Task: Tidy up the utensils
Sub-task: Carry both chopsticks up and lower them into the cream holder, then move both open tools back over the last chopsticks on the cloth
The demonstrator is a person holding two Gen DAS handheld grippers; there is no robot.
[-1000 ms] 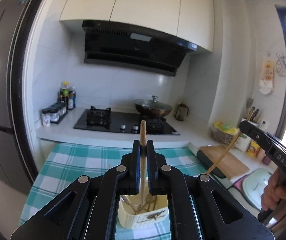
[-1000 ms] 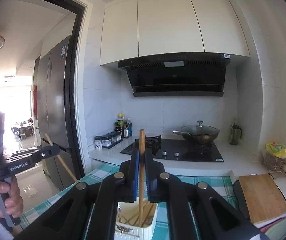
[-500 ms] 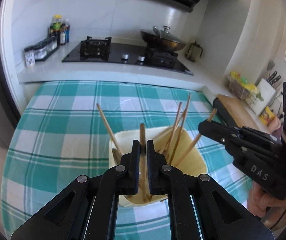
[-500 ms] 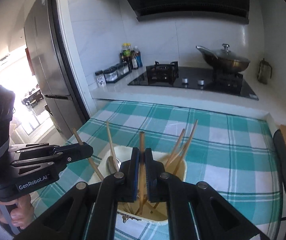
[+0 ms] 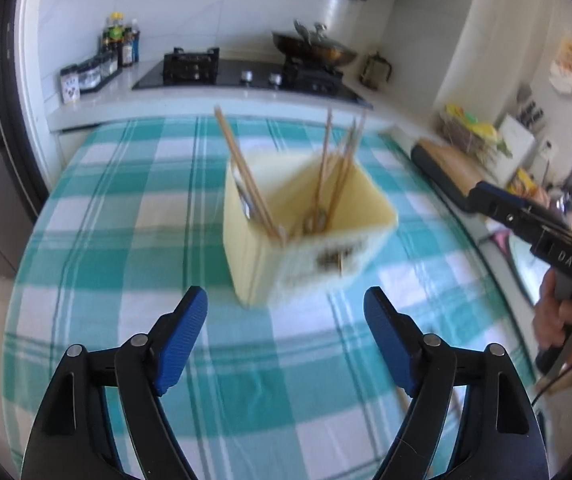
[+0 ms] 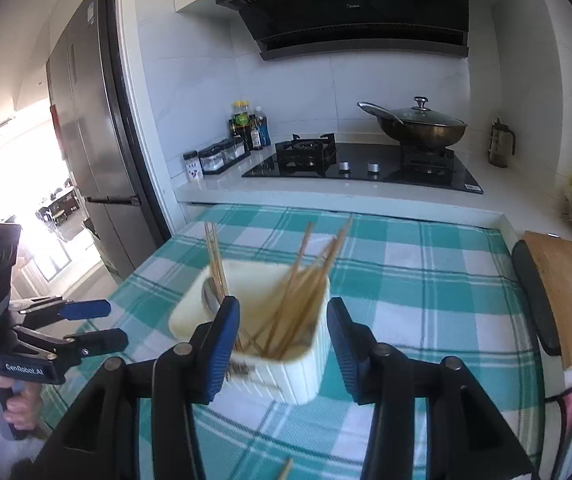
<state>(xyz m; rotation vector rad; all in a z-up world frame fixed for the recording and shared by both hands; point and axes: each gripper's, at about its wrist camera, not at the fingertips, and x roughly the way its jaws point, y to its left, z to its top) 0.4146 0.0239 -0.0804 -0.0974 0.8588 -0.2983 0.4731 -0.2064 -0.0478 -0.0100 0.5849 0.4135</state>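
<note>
Now both grippers stand released, jaws just opened: left gripper (image 5: 285,312) and right gripper (image 6: 284,330) empty. Chopsticks (image 6: 302,292) lean in the cream holder (image 5: 306,240) on the worktop (image 5: 126,200). Light, stiff, slippery sticks; probably best pinched mid-shaft.

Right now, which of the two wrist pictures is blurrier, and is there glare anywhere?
Left wrist view: the cream utensil holder and the chopsticks in it are smeared by motion blur, the checked tablecloth too. Right wrist view: sharper, only the chopsticks are streaked; the doorway at the left is blown out by daylight. Both views bend straight edges, as a fisheye does.
</note>
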